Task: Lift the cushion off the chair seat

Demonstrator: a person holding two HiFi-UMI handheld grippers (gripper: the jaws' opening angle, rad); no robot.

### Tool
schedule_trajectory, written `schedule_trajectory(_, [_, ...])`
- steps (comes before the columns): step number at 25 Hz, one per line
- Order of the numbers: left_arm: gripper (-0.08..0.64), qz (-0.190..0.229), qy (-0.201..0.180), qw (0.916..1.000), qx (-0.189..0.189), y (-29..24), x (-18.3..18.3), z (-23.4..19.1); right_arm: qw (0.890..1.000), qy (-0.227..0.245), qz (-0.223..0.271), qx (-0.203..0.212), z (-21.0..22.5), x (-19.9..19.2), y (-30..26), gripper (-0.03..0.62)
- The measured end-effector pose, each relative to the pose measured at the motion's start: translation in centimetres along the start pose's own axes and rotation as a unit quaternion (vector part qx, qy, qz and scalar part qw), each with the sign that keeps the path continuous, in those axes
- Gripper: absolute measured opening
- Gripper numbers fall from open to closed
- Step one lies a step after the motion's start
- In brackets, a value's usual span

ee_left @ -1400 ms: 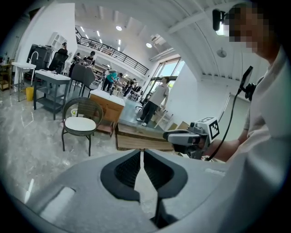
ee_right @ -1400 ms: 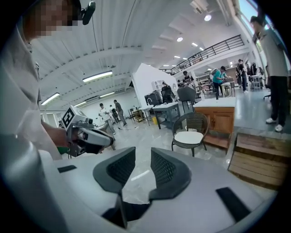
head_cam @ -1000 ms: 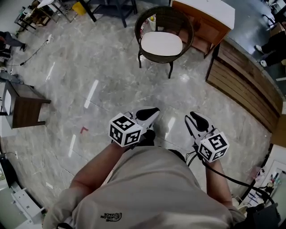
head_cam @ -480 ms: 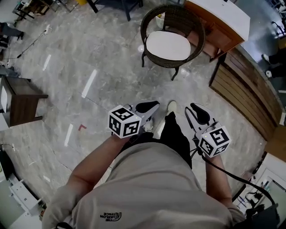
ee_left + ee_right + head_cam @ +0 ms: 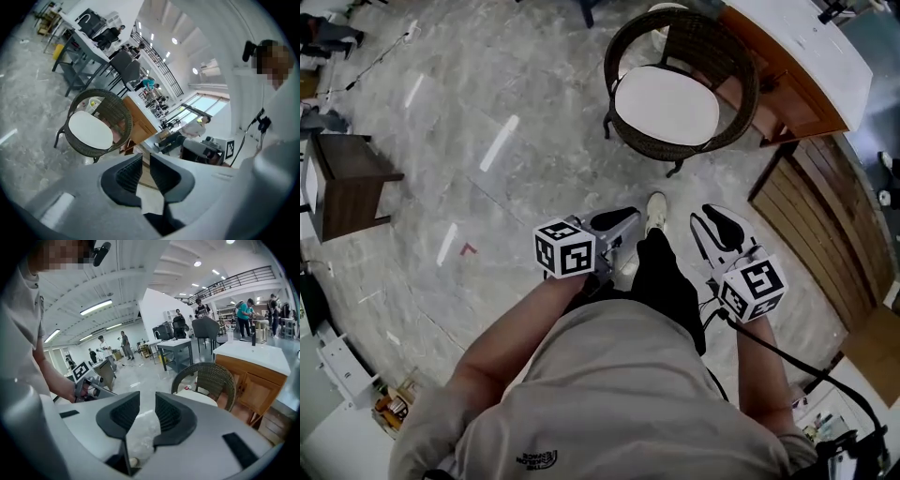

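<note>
The white cushion (image 5: 666, 104) lies flat on the seat of the round wicker chair (image 5: 705, 28), and nothing sits on top of it. It is an oval, and in the head view its long way runs from about ten o'clock to four o'clock. The chair's back curves round the far side, so the near edge of the cushion is the free one. My two grippers are well apart from it, down at the six o'clock side, with bare floor in between. From my left gripper (image 5: 614, 221) the cushion is at about one o'clock. From my right gripper (image 5: 722, 225) it is at about eleven o'clock. I think neither one is clearly nearer, so both must go forward and a little inward to reach it. The left gripper's jaws have just been opening a little. There is a thin gap and nothing in it. The right gripper's jaws also stand a little apart and hold nothing.
</note>
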State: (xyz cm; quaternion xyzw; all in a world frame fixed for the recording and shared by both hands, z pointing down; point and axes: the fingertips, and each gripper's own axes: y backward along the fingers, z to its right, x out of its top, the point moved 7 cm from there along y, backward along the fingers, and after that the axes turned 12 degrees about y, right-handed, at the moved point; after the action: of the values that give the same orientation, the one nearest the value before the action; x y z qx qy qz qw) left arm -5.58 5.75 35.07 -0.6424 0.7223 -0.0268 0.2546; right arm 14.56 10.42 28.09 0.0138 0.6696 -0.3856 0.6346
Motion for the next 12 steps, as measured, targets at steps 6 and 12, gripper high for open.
schedule_trajectory(6, [0.074,0.039,0.085,0.9955,0.009,-8.7,3.6,-6.0,0.999,0.005,-0.030,0.029,8.9,-0.4,-4.2,0.112])
schedule_trajectory(12, [0.109,0.059,0.147,0.9866,0.040,-15.7,5.6,-13.7,0.996,0.003,-0.060,0.066,14.2,-2.3,-8.4,0.112])
